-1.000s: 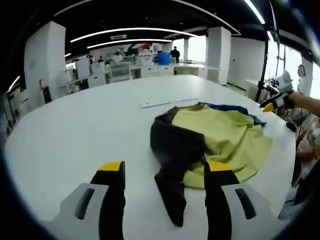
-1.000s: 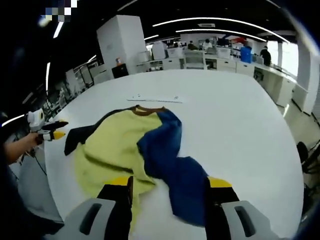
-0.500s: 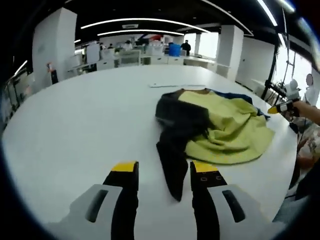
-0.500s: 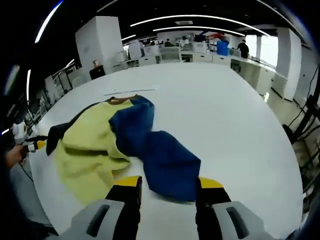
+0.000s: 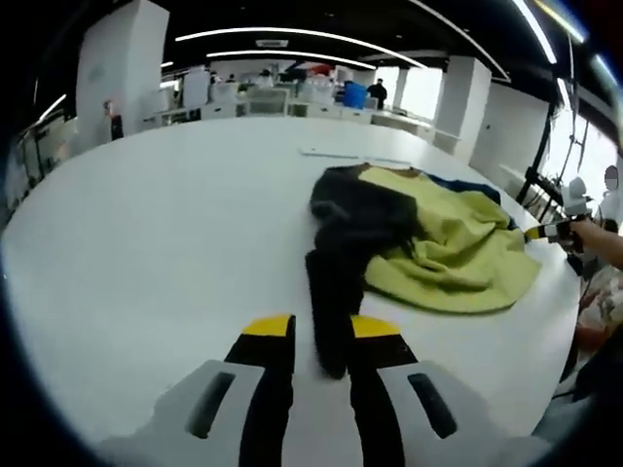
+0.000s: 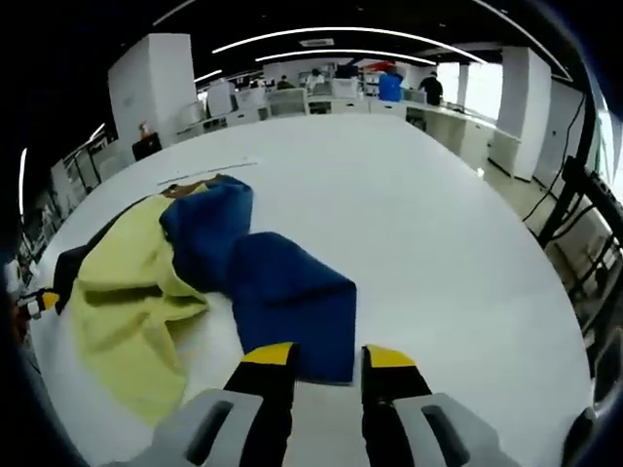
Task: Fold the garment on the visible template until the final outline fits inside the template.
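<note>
The garment lies crumpled on the white table (image 5: 146,224), its yellow body (image 5: 448,253) to the right and a brown collar at the far end. Its black sleeve (image 5: 331,292) runs toward my left gripper (image 5: 321,331), whose jaws are shut on the cuff. In the right gripper view the blue sleeve (image 6: 292,302) is spread flat beside the yellow body (image 6: 127,292). My right gripper (image 6: 329,358) is shut on that sleeve's near edge. The right gripper (image 5: 550,232) also appears at the table's right edge, held by a hand. The left gripper (image 6: 39,300) shows at the left edge.
A thin white strip (image 5: 341,154) lies on the table just beyond the collar, also seen as a strip (image 6: 209,170) in the right gripper view. Broad bare tabletop (image 6: 438,224) surrounds the garment. A black stand (image 6: 574,195) rises past the table's right edge. Desks and pillars stand far behind.
Both grippers' jaws have narrowed from wide open onto the sleeve ends. The blue sleeve has been drawn out flatter and away from the yellow body.
</note>
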A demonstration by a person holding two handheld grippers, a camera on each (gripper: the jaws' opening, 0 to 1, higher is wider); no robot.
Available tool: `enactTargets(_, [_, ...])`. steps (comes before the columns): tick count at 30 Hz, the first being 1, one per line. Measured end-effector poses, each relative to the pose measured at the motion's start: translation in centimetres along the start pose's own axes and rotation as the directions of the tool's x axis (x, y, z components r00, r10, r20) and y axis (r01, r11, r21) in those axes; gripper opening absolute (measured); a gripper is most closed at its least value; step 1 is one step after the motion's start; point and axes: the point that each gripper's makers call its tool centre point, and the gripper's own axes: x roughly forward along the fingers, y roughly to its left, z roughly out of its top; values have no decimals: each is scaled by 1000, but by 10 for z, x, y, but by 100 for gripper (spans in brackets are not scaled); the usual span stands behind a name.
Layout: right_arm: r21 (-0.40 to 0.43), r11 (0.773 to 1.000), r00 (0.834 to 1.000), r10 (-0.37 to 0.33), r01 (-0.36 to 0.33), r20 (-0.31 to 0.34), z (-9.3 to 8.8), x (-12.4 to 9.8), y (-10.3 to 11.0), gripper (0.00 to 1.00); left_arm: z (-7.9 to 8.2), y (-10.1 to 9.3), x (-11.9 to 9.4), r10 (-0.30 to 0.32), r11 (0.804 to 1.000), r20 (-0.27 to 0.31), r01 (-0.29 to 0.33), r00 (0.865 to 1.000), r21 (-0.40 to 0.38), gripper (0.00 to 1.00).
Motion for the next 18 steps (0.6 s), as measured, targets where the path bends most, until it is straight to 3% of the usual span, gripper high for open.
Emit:
enactTargets(5, [1,1000,1000,-15,15,7,0,-1,2,13,-7,-1,2,8,1000,-9,-8,1000,-8,2])
enactTargets(9, [-11,1000,1000,21,-21,13,2,1,9,0,-9,-4,2,-9,999,-4,9,1000,-37,0])
enactTargets(18, [-21,999,998,50,-49,26,8,-7,6,0,8,-2,-13,-26,998,40,28,999,-60,0])
